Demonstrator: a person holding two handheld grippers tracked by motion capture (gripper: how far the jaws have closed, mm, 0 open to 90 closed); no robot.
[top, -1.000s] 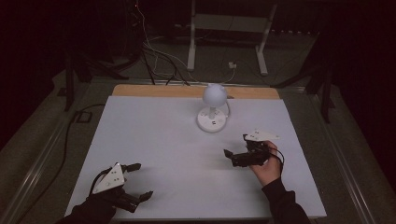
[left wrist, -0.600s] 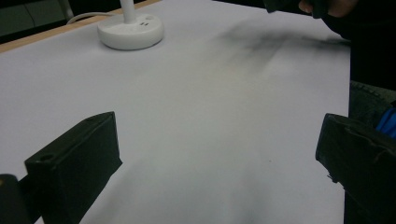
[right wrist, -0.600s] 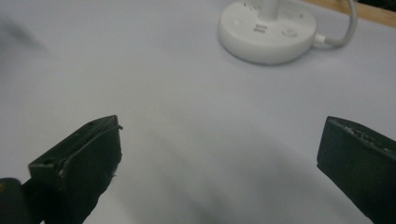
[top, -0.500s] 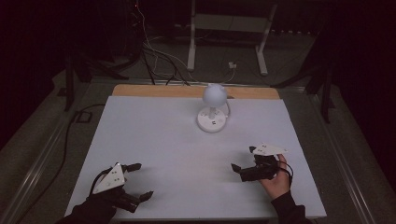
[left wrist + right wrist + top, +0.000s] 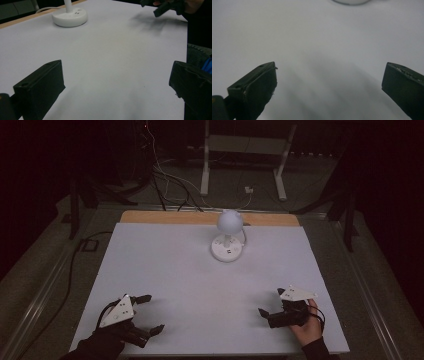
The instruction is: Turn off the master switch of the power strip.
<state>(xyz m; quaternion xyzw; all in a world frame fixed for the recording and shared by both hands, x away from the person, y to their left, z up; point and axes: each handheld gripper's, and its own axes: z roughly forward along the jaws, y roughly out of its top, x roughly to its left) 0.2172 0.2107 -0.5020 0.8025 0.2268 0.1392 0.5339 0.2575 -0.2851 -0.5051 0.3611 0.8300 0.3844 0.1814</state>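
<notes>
The left tongs (image 5: 148, 314) sit low at the near left corner of the table (image 5: 165, 270), jaws spread wide with nothing between them. In the left gripper view the lamp (image 5: 69, 15) stands far ahead on its round white base, and bare white table lies between.

In the high view the lamp is at the middle of the far edge, its globe shade above the base and its cord trailing off the back, well apart from both tongs.

The right tongs (image 5: 270, 306) hover near the near right edge, gaping as well and holding nothing. In the right gripper view the jaws frame blurred table, with the base's rim just at the top.

The step in hand looks like a reach for the lamp. To do it well, I would bring the right tongs forward low and level, keep the jaws wide until they bracket the thin stem, and avoid bumping the shade, since the lamp could tip or slide.
</notes>
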